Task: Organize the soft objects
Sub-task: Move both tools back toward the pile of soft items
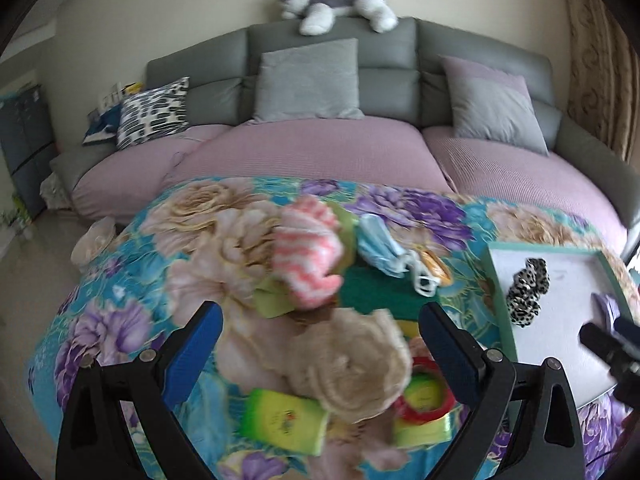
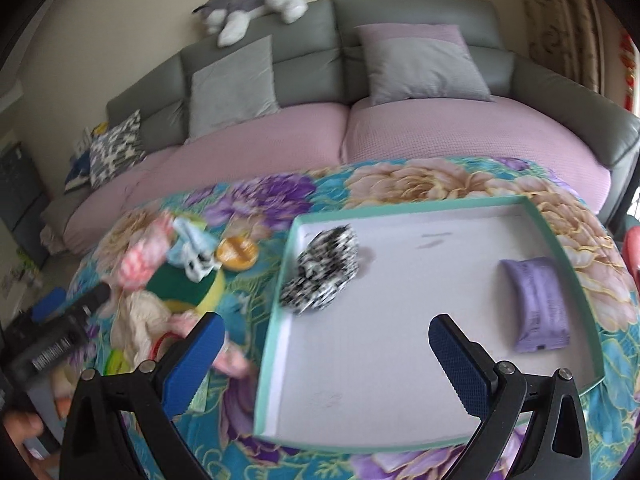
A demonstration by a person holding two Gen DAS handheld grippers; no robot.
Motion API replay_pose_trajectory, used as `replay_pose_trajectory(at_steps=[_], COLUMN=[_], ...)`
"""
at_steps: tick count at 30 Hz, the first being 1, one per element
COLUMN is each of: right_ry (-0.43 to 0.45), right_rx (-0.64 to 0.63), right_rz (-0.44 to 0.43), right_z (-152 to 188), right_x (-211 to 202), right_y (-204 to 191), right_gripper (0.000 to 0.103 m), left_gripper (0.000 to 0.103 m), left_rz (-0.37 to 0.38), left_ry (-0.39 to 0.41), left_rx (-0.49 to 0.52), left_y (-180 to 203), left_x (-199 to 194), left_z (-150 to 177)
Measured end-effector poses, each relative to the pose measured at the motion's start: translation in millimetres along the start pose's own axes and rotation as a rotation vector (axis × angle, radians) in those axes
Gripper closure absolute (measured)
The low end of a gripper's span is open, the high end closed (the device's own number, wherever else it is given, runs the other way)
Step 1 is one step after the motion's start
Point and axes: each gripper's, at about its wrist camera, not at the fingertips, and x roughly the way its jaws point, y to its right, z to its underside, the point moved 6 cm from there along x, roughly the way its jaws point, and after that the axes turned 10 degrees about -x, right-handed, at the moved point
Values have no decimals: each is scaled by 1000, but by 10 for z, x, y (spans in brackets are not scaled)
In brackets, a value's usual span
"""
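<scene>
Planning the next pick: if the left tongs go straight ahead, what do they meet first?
Probably the beige plush toy, lying between the open left tongs on the floral cloth; depth is uncertain.

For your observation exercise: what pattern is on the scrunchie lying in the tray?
Leopard print, black spots on cream: the scrunchie shows sharpest in the left wrist view.
</scene>
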Motion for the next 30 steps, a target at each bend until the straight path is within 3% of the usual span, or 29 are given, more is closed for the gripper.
replay_pose_trajectory(at_steps=[9, 18, 23, 30], right_ry=[-20, -46, -77, -119], right_rx=[-56, -98, -123, -125], right_rz=[-28, -118, -109, -102], right_z=[143, 208, 224, 278], right_x=[-49, 54, 178, 285], right_y=[-347, -758, -857, -871], right_gripper=[0, 0, 0, 0], left_gripper=[4, 4, 4, 4], left_rz=[-14, -13, -5, 57], left_ry=[-20, -38, -106, -266], left_rx=[-76, -152, -110, 16], left_y=[-434, -837, -833, -553], left_x=[-28, -24, 84, 341], left_z=[80, 122, 209, 528])
